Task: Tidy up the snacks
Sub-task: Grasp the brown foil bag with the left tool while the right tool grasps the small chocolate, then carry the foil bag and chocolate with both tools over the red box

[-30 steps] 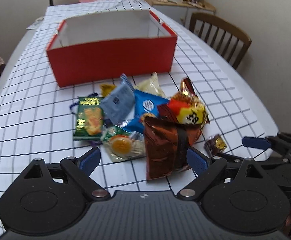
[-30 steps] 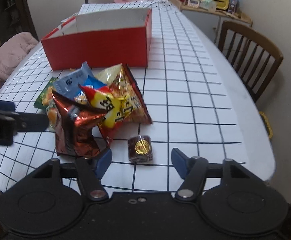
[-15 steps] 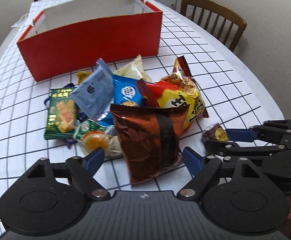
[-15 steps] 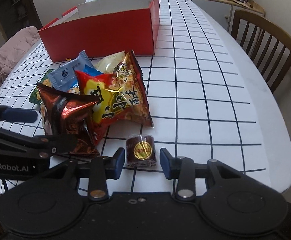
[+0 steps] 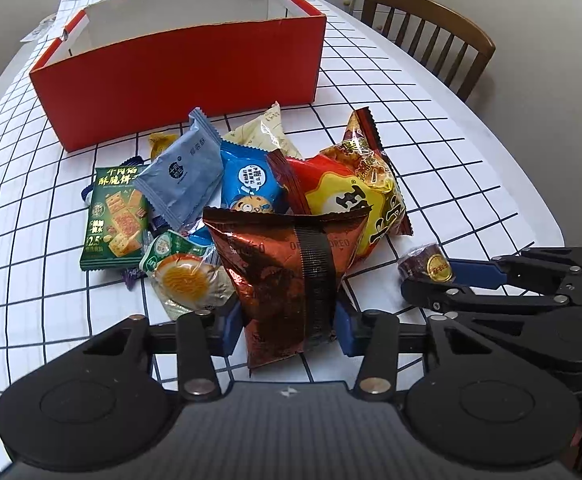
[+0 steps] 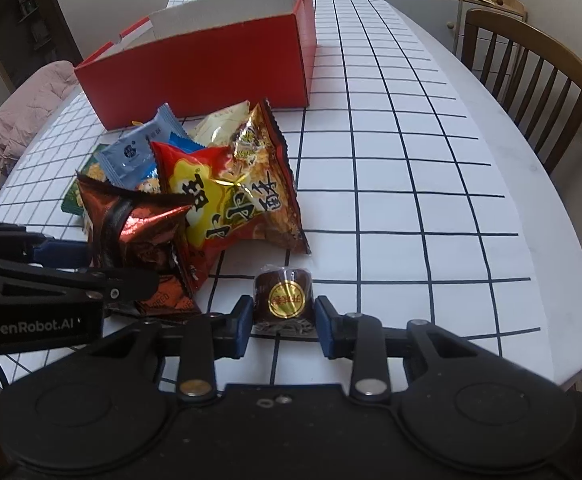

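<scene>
The red box (image 5: 179,76) stands open-topped on the grid-patterned table (image 6: 411,184) and is taken here as the landmark. A heap of snack packets is spread just in front of its long red wall, on the camera side.

The left gripper (image 5: 287,324) is pitched steeply downward toward the near edge of that heap, on the side away from the red box. Its jaws are closing, and the brown foil bag (image 5: 291,276) is caught between the blue pads, which are pressed against its two sides low down. The bag is stood roughly upright, its crimped top edge turned toward the red box.

The right gripper (image 6: 279,322) is also angled steeply downward, further from the red box than the heap and off toward its right-hand end. Its jaws are drawn narrow and clamped on the small round brown snack (image 6: 285,296) with a gold seal, both pads being seen against its sides. In the left wrist view this gripper (image 5: 431,276) is seen from the side with that snack (image 5: 425,266) at its tip.

Between the brown foil bag and the red box are laid the yellow and red chip bag (image 5: 355,204), the blue cookie packet (image 5: 251,184), the grey-blue packet (image 5: 183,172), the green cracker packet (image 5: 115,216) and the egg-yolk pastry packet (image 5: 183,276).

A wooden chair (image 6: 531,76) is placed beyond the table edge, past the right end of the red box.
</scene>
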`<state>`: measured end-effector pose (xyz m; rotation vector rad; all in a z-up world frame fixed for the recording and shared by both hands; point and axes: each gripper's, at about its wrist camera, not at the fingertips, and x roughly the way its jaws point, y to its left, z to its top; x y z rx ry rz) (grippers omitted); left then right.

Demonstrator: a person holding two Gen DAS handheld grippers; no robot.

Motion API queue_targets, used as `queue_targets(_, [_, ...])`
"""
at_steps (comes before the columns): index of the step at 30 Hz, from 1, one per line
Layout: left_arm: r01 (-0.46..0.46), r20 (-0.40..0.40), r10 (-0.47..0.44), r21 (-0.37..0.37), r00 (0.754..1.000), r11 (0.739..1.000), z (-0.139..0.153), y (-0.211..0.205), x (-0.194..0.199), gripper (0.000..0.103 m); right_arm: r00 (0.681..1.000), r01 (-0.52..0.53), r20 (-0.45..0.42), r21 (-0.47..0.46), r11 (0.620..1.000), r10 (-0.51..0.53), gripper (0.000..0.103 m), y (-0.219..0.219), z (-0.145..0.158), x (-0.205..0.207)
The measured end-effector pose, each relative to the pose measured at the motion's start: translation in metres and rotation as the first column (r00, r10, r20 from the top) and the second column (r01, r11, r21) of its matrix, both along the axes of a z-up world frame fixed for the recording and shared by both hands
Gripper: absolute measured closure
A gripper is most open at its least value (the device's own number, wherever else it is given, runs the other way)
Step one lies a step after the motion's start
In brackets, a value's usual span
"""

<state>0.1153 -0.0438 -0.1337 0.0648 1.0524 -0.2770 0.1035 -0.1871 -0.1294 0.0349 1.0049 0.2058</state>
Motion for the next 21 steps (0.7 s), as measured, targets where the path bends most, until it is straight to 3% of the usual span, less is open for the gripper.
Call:
queue_targets(11, [-0.052,0.001,0.052,0.003,0.999,0.999,0.026,0.010,-0.013,0.061,1.000,-0.011,0.009,0.000,1.000,0.011,0.071,0.002,0.030,-0.012])
queue_targets(21, [-0.100,0.055,0.099,0.014,0.994,0.995,0.067,0.019,-0.025,0.061,0.997,-0.053,0.049,0.012,0.999,0.052,0.071,0.008,0.072,-0.019])
